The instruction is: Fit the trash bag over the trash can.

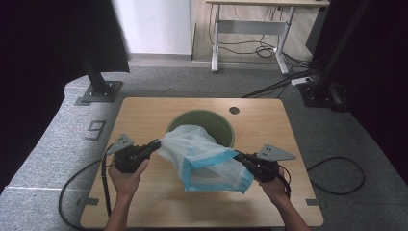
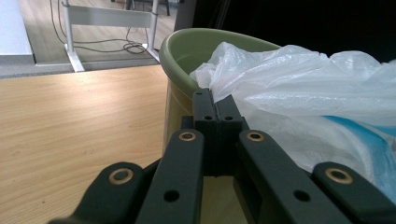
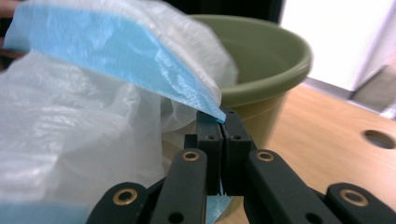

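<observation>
Stretching between the two grippers, the bag [image 1: 204, 156] hangs partly over the pot [image 1: 225, 126] and partly over the near half of the surface [image 1: 144, 113]. It is a thin, translucent white bag with a blue band along its edge. The left gripper [image 1: 155, 145] has its fingers [image 2: 205, 116] clenched on a white corner of the bag, right at the pot's near rim in the left gripper view. The right gripper [image 1: 239, 156] has its fingers [image 3: 208, 128] pinched on the tip of the blue band, as the right gripper view shows, with a scrap of blue film poking out below them. The pot is olive green and stands upright near the middle of the surface; the bag's far fold drapes over its front rim and into its mouth. A hand [image 1: 126, 180] holds the left gripper, and another hand [image 1: 274, 185] holds the right.
</observation>
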{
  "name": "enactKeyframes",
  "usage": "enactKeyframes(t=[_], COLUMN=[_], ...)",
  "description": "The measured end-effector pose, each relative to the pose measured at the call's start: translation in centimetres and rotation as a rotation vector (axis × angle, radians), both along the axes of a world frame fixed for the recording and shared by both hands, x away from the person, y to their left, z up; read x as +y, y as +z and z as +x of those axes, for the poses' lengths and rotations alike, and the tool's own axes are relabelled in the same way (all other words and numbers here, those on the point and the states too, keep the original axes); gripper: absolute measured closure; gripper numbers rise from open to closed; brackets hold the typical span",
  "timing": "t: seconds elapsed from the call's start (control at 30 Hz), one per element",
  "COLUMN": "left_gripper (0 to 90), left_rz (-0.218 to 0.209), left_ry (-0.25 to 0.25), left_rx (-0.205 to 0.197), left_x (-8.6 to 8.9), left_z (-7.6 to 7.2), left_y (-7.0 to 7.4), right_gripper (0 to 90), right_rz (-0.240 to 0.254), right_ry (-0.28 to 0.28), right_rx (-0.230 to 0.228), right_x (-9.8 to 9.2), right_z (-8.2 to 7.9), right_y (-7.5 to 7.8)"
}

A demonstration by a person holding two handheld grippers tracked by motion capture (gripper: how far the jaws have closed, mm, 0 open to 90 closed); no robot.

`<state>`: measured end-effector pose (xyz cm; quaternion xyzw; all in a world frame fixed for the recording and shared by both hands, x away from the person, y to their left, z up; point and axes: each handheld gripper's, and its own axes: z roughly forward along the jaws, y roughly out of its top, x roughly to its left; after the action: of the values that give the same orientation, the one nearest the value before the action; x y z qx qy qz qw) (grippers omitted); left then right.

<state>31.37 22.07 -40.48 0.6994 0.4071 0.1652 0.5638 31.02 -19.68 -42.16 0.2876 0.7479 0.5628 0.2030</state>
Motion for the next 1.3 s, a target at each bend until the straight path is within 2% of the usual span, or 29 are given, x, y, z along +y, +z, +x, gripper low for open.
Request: enactKeyframes(t=[0.1,0.17,0.37,0.5,0.7,0.8,0.83,0.9,1.1,1.3], left_gripper=[89.5,89.6,89.5,89.6,89.6,89.6,89.5,89.5,89.6,89.6], left_rz=[0.0,0.0,0.012,0.014,0.028,0.038,0.04,0.042,0.037,0.045], left_ry=[0.001,0.001,0.008,0.009,0.008,0.013,0.015,0.02,0.019,0.021], left_rx=[-0.008,-0.012,-0.021,-0.018,-0.003,0.01,0.015,0.022,0.032,0.028], left_x=[0.0,0.1,0.3,0.4,0.2,0.1,0.2,0.2,0.3,0.3], left_z=[0.0,0.1,0.6,1.3,2.8,3.6,3.8,4.2,4.7,4.9], left_y=[0.3,0.6,1.6,2.0,2.6,2.7,2.6,2.5,2.3,2.7], right_gripper=[87.1,87.1,87.1,87.1,87.1,87.1,87.1,87.1,87.1,87.1], right_rz=[-0.003,-0.001,0.025,0.014,0.01,0.002,-0.005,-0.006,-0.009,-0.008], right_ry=[-0.042,-0.087,-0.11,-0.119,-0.142,-0.155,-0.166,-0.169,-0.194,-0.193], right_rx=[-0.011,-0.036,-0.046,-0.059,-0.047,-0.039,-0.031,-0.028,-0.001,0.003], right_x=[-0.5,-0.8,-1.1,-0.8,-0.5,-0.3,0.0,0.0,0.6,0.8], right_z=[0.3,1.0,2.6,3.9,5.9,6.9,7.7,8.0,9.8,10.2], right_y=[0.8,1.6,2.9,4.1,5.3,5.3,5.2,5.1,4.3,4.1])
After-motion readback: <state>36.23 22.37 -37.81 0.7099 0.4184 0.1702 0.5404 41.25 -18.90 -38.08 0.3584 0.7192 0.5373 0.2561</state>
